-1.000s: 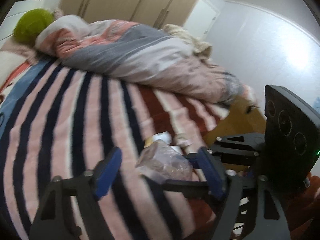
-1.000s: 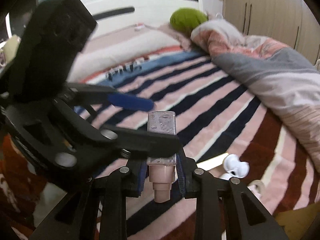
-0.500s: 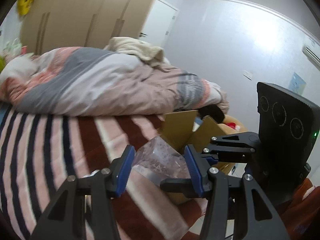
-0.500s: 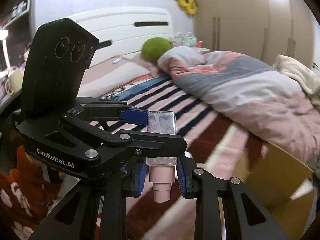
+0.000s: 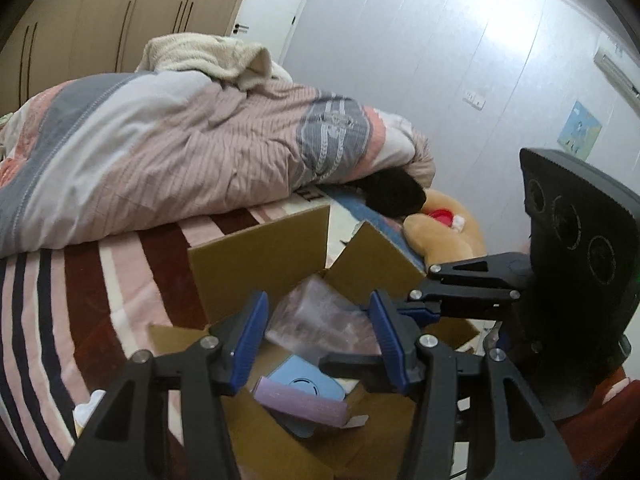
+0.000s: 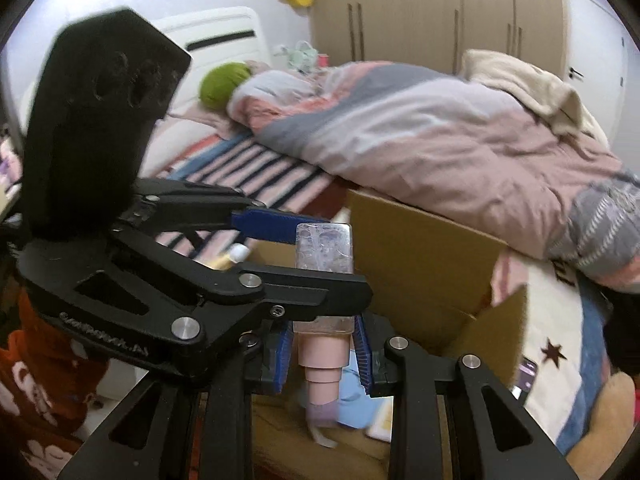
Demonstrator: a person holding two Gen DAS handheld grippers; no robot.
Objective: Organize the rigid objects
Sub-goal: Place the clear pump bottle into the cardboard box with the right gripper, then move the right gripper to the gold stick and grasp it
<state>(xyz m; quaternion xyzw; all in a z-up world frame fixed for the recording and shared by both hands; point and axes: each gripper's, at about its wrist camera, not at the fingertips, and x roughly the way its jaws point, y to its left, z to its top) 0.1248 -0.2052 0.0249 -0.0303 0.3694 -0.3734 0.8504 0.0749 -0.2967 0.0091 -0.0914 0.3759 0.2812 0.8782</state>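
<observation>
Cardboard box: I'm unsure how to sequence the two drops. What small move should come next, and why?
Probably open the left hand-held gripper: its clear plastic bag already hangs over the open cardboard box. The right hand-held gripper keeps its pink-capped bottle meanwhile.

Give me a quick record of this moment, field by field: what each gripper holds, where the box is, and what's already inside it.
left gripper: closed on a crinkly clear plastic packet, held over the box
right gripper: clamped on a clear square bottle with a pink cap, cap toward the camera
container: open brown cardboard box beside the bed, flaps up
box contents: light blue square case, lilac flat box
bed: striped pink and navy blanket, bunched pink and grey duvet
</observation>
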